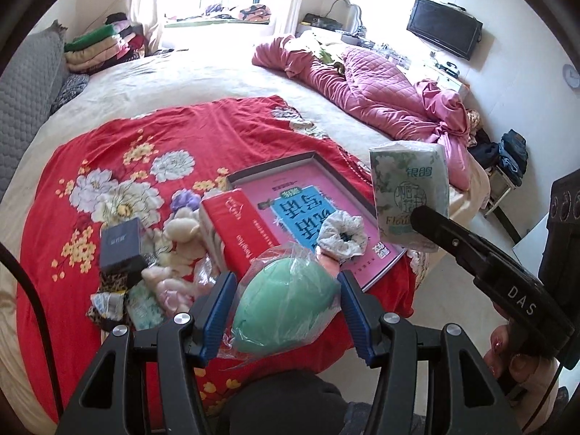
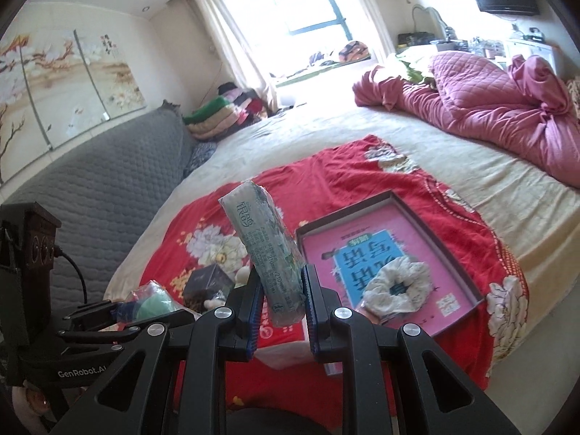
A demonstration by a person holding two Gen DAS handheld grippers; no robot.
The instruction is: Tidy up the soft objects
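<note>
Left gripper [image 1: 286,304], in the left wrist view, clamps a mint-green egg-shaped sponge [image 1: 282,308] wrapped in crinkled clear plastic between its 2 ribbed blue pads [image 1: 217,311]. It hangs over the near edge of a red floral bedspread [image 1: 145,137]. Beyond it lies a shallow dark-rimmed box lid [image 1: 315,156] with a pink printed base, and a ruffled white scrunchie [image 1: 342,235] sits inside. A glossy red tissue pack [image 1: 232,232] leans on the lid's left rim. Left of that is a heap of fluffy cream plush pieces [image 1: 181,239], a small dark cube box [image 1: 121,243] and a leopard-print item partly buried under them, hard to make out. At right, the right gripper's black finger holds up a soft green-and-white tissue packet [image 1: 409,195]; its lower part is hidden behind the finger.

Right gripper [image 2: 281,299], in the right wrist view, grips the tissue packet [image 2: 264,250] by its bottom end, the packet tilted up and left, its film wrapper dimpled. The box lid [image 2: 398,195] and scrunchie [image 2: 395,286] lie to the right. The red pack is mostly hidden behind the fingers. At lower left the sponge [image 2: 154,306] shows only partly in the left gripper [image 2: 145,311]. A rumpled pink quilt [image 2: 489,108] lies at the far side of the bed
</note>
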